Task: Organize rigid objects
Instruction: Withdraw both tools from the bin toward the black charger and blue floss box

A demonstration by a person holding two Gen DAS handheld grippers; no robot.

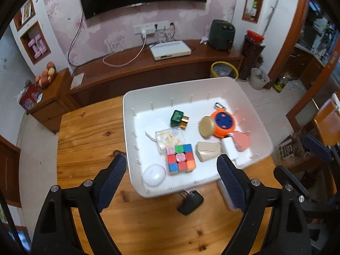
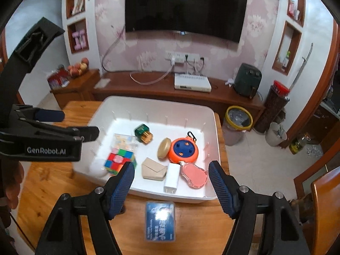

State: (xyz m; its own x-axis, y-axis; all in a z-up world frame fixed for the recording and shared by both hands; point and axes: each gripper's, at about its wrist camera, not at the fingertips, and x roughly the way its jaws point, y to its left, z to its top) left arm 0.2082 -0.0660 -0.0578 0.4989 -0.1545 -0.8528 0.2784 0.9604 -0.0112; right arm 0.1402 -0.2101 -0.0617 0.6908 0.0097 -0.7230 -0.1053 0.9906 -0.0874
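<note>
Pink floral wallpaper, a dark wall-mounted television and a long wooden media cabinet close off the far side of the room; nearer stands a wooden worktop [image 1: 89, 131] carrying a white bin [image 1: 129, 127].

Inside the bin lie most of the rigid objects: a colour cube [image 1: 180, 158] near the front, a clear box [image 1: 169, 138] just behind it, a green bottle [image 1: 178, 118] farther back, an orange reel [image 1: 223, 123] with a tan disc [image 1: 206, 126] leaning against it, a beige case [image 1: 207, 150], a white charger [image 2: 171, 177], a pink tag [image 2: 195, 175] and a white earbud case [image 1: 154, 174] in the near left corner.

Two things are still outside, on the worktop in front of the bin: a black plug adapter [image 1: 190, 203], touching or tucked just under the bin's near wall, and a blue-labelled card box [image 2: 160, 221] to its right.

The left gripper [image 1: 172, 170] hangs above the bin's near edge with its jaws wide and nothing between them. The right gripper [image 2: 172, 182] is likewise spread wide and empty, with the card box below it.

Risks from here, as I judge them: the adapter sits so close to the bin wall that a finger coming down could strike the rim and shove the bin. The card box lies flat and looks glossy, so the fingers may skate over its lid. Both grippers are near each other and could collide if they go for the two items together.
</note>
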